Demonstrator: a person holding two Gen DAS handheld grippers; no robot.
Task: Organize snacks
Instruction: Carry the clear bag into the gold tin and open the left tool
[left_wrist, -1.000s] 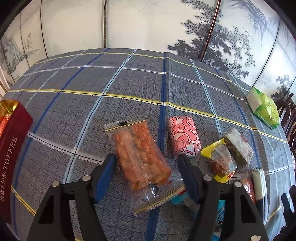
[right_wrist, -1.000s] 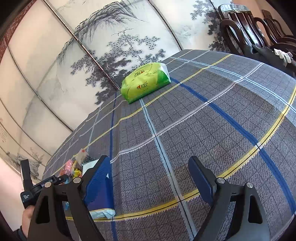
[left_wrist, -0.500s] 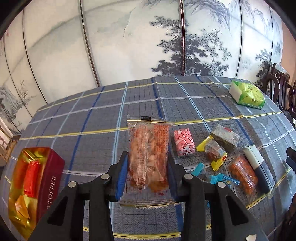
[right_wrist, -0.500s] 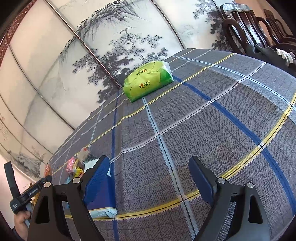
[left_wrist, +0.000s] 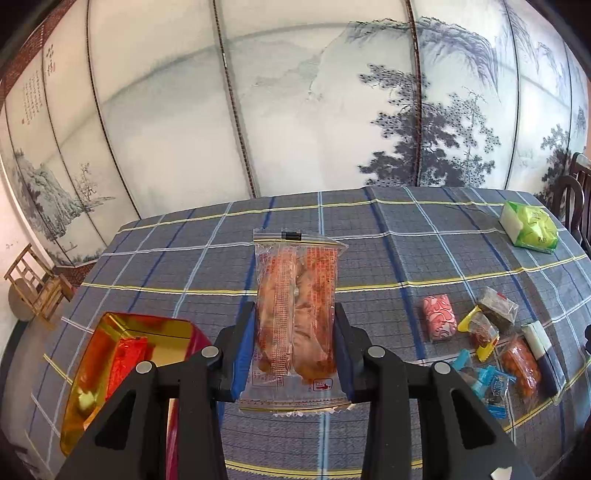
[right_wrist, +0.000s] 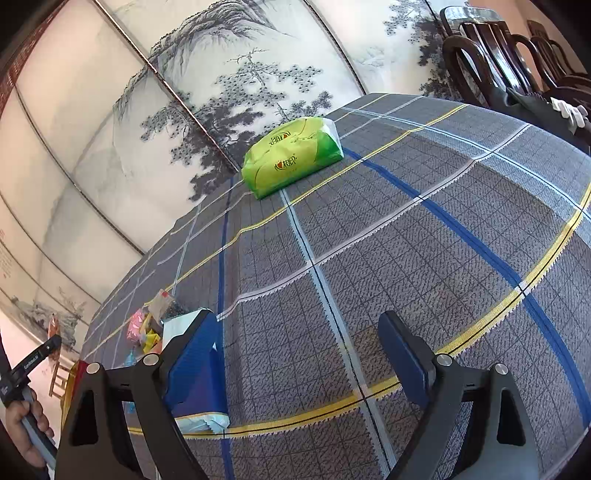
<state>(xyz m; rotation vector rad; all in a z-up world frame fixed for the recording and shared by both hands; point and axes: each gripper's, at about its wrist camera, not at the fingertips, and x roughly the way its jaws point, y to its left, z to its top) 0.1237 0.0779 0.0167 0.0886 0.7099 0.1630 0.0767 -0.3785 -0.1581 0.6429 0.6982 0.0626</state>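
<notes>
Painted ink-landscape screens wrap around the back of the room, and the whole table wears a grey plaid tablecloth (left_wrist: 461, 266) with blue, white and yellow lines.

From the left wrist camera: the left gripper (left_wrist: 294, 345) has its jaws squeezed onto a clear plastic packet of orange-brown snacks (left_wrist: 295, 314), held up off the cloth with its sealed top pointing away. Down at the lower left sits an open red box with a shiny gold lining (left_wrist: 110, 369), something red-wrapped inside it. Off to the right there's a loose cluster on the cloth: a pink patterned packet (left_wrist: 438, 322), a yellow-edged wrapper (left_wrist: 479, 334), a dark clear-wrapped one (left_wrist: 496, 308), an orange packet (left_wrist: 522, 369) and some blue-wrapped candies (left_wrist: 487, 384). A green tissue pack (left_wrist: 532, 227) sits well apart at the far right.

Right wrist camera: the right gripper (right_wrist: 299, 354) hangs over the cloth with jaws spread wide, gripping nothing. That green tissue pack is straight ahead near the far edge. A blue and white flat packet (right_wrist: 199, 373) lies right by the left finger, partly hidden behind it. Dark wooden chairs (right_wrist: 491, 62) stand at the upper right.
</notes>
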